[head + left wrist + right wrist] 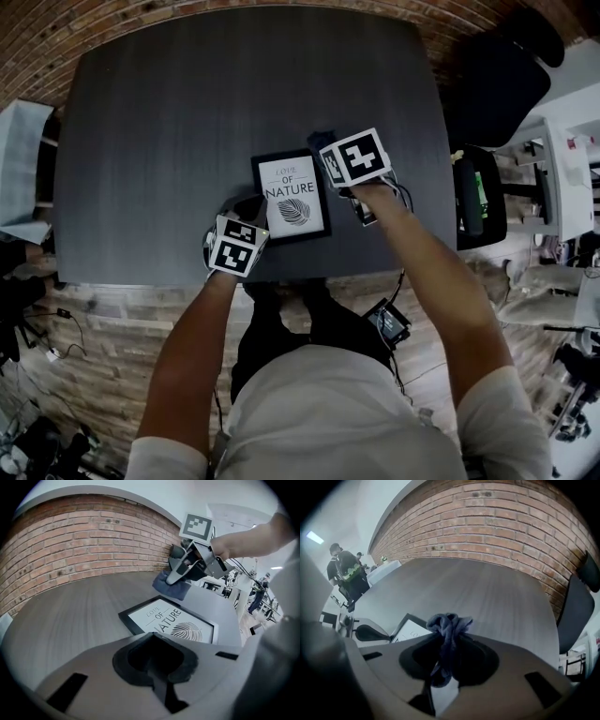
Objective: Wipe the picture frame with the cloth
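Dark grey wood-grain table (169,141) is seen from above, and a black picture frame (292,199) is laid flat on it near the person's edge, its white print bearing a leaf drawing and the words "LOVE OF NATURE". The left gripper (249,207) is held at the frame's near-left side, just beside its left edge; contact with the frame cannot be made out. In the left gripper view its jaws are seen pressed together with nothing between them (153,639), and the frame (171,623) is shown lying just ahead of them. The right gripper (330,148) is held at the frame's far-right corner, and a bunched dark blue cloth (447,625) is clamped between its jaws (449,641), a tuft sticking out past the tips. From the left gripper view the cloth (172,588) is seen hanging under the right gripper (174,577), beyond the frame's far corner; whether it is touching the table cannot be told. A red brick wall (84,541) is seen behind the table, and a black chair (497,84) is set by the table's right side.
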